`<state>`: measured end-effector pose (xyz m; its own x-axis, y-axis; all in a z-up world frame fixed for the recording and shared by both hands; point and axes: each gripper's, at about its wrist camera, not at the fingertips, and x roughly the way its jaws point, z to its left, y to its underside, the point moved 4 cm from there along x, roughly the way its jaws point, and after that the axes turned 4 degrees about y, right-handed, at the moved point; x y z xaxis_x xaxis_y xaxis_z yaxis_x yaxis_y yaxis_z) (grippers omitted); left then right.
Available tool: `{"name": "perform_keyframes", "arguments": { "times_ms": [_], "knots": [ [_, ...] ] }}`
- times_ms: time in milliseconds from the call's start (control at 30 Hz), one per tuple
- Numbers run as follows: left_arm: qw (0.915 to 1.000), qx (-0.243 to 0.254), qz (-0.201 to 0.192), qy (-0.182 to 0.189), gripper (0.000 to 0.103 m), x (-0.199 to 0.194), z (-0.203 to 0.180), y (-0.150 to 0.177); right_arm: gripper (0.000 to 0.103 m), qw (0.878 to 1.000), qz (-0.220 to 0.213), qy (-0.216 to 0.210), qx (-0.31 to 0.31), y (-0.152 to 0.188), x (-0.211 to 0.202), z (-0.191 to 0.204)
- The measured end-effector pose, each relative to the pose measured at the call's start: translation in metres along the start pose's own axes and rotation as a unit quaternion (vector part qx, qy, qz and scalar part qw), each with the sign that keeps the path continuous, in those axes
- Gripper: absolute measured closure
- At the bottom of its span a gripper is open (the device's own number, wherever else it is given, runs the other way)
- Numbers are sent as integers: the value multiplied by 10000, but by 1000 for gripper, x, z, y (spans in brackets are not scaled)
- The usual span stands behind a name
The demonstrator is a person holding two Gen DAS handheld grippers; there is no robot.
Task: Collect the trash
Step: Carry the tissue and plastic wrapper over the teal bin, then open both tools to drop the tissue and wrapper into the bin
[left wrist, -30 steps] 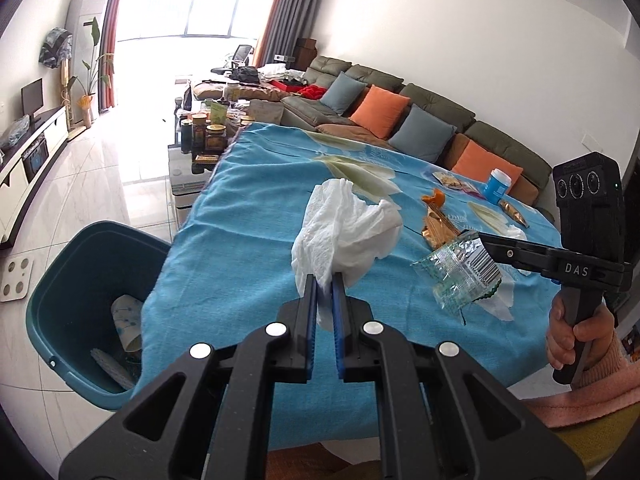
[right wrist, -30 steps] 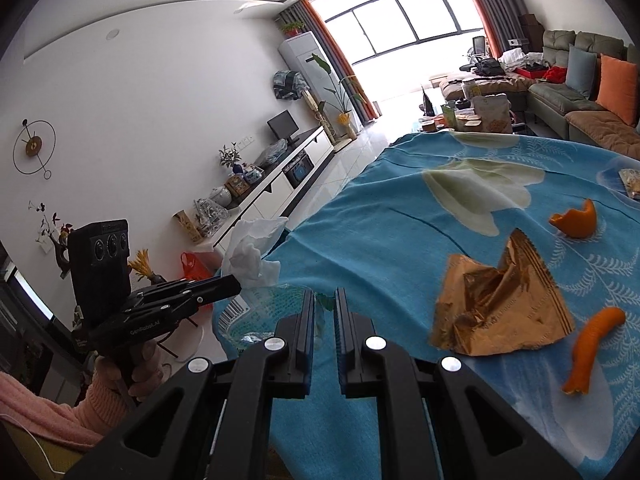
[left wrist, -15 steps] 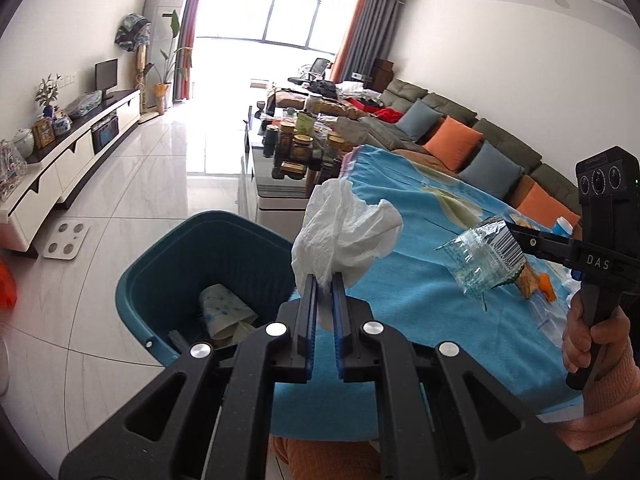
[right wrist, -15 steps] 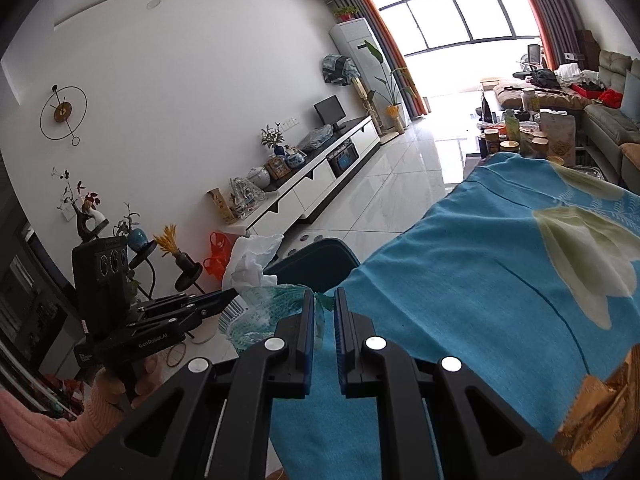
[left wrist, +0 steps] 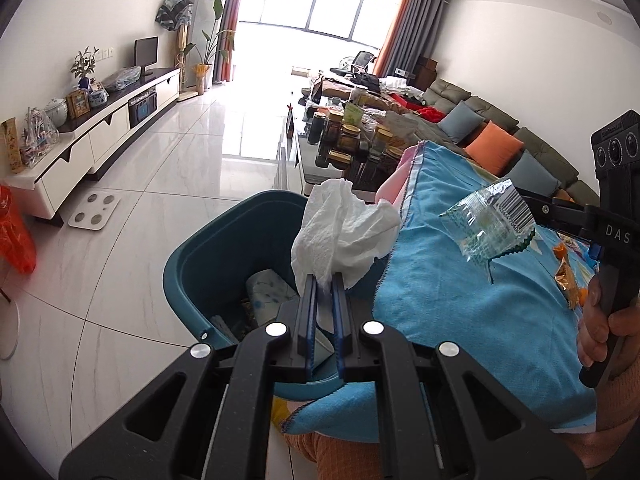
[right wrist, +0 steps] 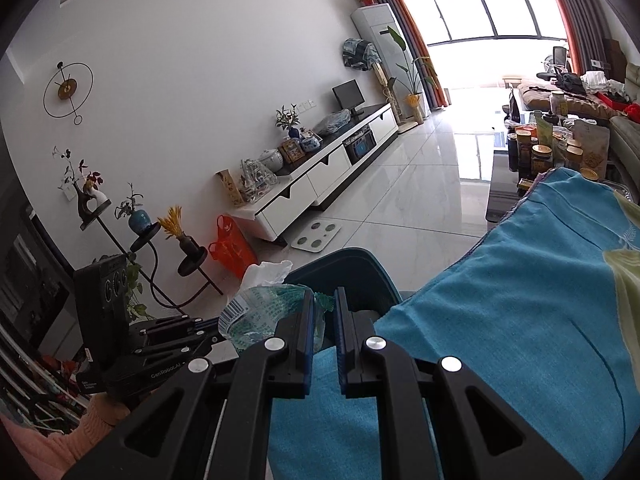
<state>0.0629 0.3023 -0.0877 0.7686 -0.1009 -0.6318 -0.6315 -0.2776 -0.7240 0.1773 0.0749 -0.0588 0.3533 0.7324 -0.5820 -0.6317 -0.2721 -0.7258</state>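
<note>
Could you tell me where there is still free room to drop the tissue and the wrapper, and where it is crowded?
The bin is open-topped, with only some paper low inside. The blue cloth near its corner is bare. It is crowded further along the cloth by the orange scraps, and on the jar table behind.

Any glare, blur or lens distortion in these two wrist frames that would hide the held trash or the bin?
Left wrist view: the window is blown out, with glare on the floor; the white tissue, clear wrapper and teal bin stay sharp. Right wrist view: same overexposed window, strong fisheye bending at the edges, dark corners; the wrapper is legible, the bin mostly hidden.
</note>
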Motion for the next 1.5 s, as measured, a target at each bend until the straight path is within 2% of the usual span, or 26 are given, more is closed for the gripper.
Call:
{"name": "perform_keyframes", "arguments": {
  "times_ms": [633,1000,1233,1333,1500],
  "knots": [
    [9980,-435,363,-270,95,41,27,8,94,9973,682,264,-44,-2,73,16],
    [9952,-758,542,-289,93,72,37,12,85,9941,1012,383,44,3,96,16],
    [9937,-929,583,-249,84,84,42,15,79,9941,1018,354,100,4,96,13],
    [9939,-942,521,-245,84,82,40,14,78,9943,1005,328,116,4,93,11],
    [9961,-776,299,-308,73,67,29,12,73,9955,894,279,137,4,80,10]
  ]
}}
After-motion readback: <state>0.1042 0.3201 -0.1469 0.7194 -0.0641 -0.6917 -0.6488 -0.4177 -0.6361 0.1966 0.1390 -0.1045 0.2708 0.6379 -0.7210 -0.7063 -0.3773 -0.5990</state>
